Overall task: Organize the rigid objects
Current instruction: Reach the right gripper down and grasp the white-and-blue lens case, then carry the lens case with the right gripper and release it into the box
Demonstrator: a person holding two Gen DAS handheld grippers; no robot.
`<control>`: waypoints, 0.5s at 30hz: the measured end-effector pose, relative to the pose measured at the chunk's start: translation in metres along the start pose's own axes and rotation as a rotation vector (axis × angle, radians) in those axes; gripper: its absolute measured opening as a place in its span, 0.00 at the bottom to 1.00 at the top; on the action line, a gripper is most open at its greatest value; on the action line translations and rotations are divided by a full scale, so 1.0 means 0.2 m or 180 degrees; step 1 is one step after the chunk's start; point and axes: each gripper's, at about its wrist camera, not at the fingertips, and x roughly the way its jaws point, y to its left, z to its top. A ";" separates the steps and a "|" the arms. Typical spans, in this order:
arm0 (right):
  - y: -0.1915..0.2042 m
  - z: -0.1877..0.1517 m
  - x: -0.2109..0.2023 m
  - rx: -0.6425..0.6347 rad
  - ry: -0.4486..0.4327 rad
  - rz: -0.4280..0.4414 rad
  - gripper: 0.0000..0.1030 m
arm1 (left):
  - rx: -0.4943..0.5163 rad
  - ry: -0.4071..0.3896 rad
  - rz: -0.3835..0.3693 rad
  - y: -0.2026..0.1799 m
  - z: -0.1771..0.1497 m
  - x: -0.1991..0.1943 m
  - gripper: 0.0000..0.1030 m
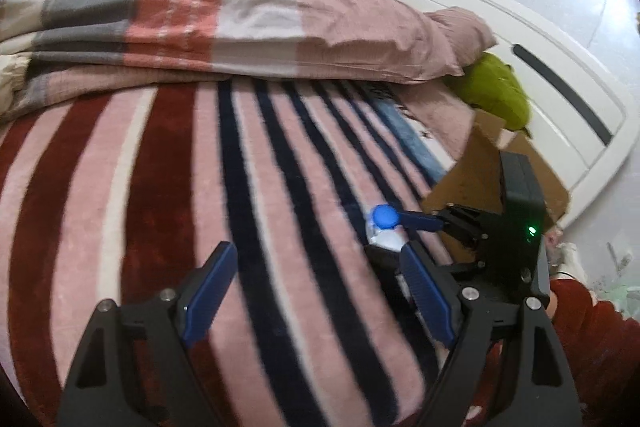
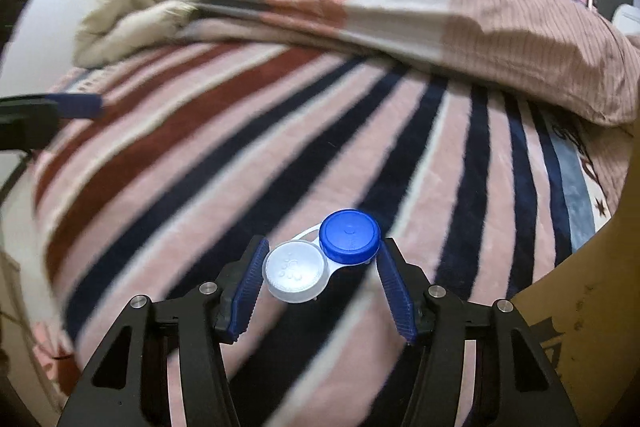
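A contact lens case (image 2: 322, 259) with one white cap and one blue cap sits between the blue fingers of my right gripper (image 2: 320, 267), which is shut on it and holds it above the striped blanket (image 2: 280, 155). In the left wrist view the case (image 1: 384, 223) shows at the right with the right gripper (image 1: 404, 231) around it. My left gripper (image 1: 316, 267) is open and empty over the blanket. Its fingertip (image 2: 80, 105) shows at the left edge of the right wrist view.
A cardboard box (image 1: 480, 163) stands open at the right on the bed, also at the right edge of the right wrist view (image 2: 592, 299). A folded duvet (image 1: 224, 11) lies across the back. A green plush (image 1: 496, 91) and white headboard (image 1: 560, 75) are behind the box.
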 end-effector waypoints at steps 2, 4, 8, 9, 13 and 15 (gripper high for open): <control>0.06 0.03 -0.08 -0.0074 -0.0102 0.0122 0.51 | 0.0052 0.0016 -0.0089 -0.06 0.02 0.01 0.79; 0.11 0.05 -0.17 -0.0140 -0.0228 0.0215 0.51 | 0.0093 0.0040 -0.0163 -0.12 0.04 0.02 0.79; 0.16 0.09 -0.31 -0.0192 -0.0432 0.0336 0.51 | 0.0179 0.0082 -0.0400 -0.24 0.08 0.04 0.72; 0.17 0.09 -0.33 -0.0201 -0.0458 0.0346 0.51 | 0.0199 0.0088 -0.0430 -0.27 0.10 0.04 0.67; 0.16 0.11 -0.46 -0.0222 -0.0618 0.0352 0.51 | 0.0299 0.0108 -0.0565 -0.39 0.16 0.05 0.44; 0.13 0.12 -0.50 -0.0253 -0.0684 0.0291 0.51 | 0.0354 0.0112 -0.0607 -0.44 0.19 0.06 0.34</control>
